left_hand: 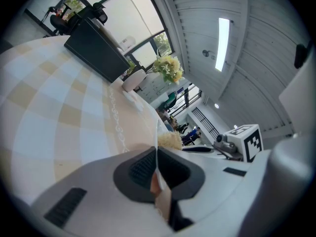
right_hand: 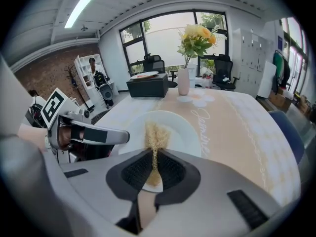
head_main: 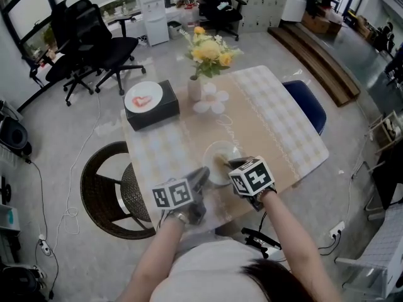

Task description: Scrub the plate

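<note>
A person seated at a checked table (head_main: 277, 106) works on a white plate (head_main: 217, 150) that lies near the table's front edge, just ahead of the two grippers. The left gripper (left_hand: 157, 169) is clenched on the plate's thin rim, which shows edge-on between its pads. The right gripper (right_hand: 154, 169) is grasping a straw-coloured scrubber (right_hand: 156, 138), with the fibre tuft resting on the plate's face, close to the near rim. A vase of yellow flowers (head_main: 208, 55) and a black box (head_main: 154, 109) stand well apart at the far end.

The step in hand appears to be the scrubbing itself. To do it well, the left grip should be firm enough that the plate neither spins nor slides toward the table edge. The scrubber looks soft, so it likely needs modest downward pressure with the tuft laid flat, swept in overlapping strokes from the near rim across the middle to the far side. Strokes aimed at the left gripper's side risk knocking the two tools together, so that sector is best approached at an angle
</note>
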Demonstrator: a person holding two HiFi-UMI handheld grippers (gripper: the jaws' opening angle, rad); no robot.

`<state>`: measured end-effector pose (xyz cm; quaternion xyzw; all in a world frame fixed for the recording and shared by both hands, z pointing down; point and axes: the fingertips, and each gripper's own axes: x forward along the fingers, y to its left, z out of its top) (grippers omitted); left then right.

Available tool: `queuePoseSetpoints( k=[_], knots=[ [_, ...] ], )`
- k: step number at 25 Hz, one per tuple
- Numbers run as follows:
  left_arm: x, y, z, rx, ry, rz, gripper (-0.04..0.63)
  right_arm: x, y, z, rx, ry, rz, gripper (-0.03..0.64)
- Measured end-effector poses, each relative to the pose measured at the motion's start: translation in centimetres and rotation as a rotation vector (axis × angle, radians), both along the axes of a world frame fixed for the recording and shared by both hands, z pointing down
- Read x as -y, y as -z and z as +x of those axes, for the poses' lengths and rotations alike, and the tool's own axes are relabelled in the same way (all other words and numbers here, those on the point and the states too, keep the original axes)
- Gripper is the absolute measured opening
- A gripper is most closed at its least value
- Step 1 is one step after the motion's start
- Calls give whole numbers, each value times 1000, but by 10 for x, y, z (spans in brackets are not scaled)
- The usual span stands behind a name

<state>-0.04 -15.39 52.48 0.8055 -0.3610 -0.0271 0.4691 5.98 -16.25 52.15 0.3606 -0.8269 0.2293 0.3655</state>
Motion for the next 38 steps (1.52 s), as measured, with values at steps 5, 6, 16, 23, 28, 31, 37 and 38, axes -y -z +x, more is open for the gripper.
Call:
queuePoseSetpoints(
  k=[5, 6, 16, 23, 28, 31, 37, 38],
  knots=[
    [0, 0, 0, 1, 0, 3, 20, -15, -5, 1, -14, 1, -21, 35],
    [0, 0, 0, 2, 0, 3, 20, -18, -6, 2, -12, 0, -25, 35],
    [2, 0, 0, 0, -1, 7, 20, -47, -17, 12, -9, -6, -137, 35],
    [1, 0, 1, 2, -1, 8, 20, -24, 5, 22, 33, -59, -76, 35],
    [0, 0, 1, 2, 1, 5, 20, 12, 25, 29, 71, -159, 15, 35],
    [-1, 1, 1, 3, 1, 8, 20, 28, 30, 30, 80, -210, 45, 35],
    [0, 1, 1, 5, 2, 11, 20, 52, 34, 31, 88, -272, 84, 35],
    [0, 1, 1, 6, 2, 12, 20, 54, 34, 32, 89, -290, 90, 35]
  ],
)
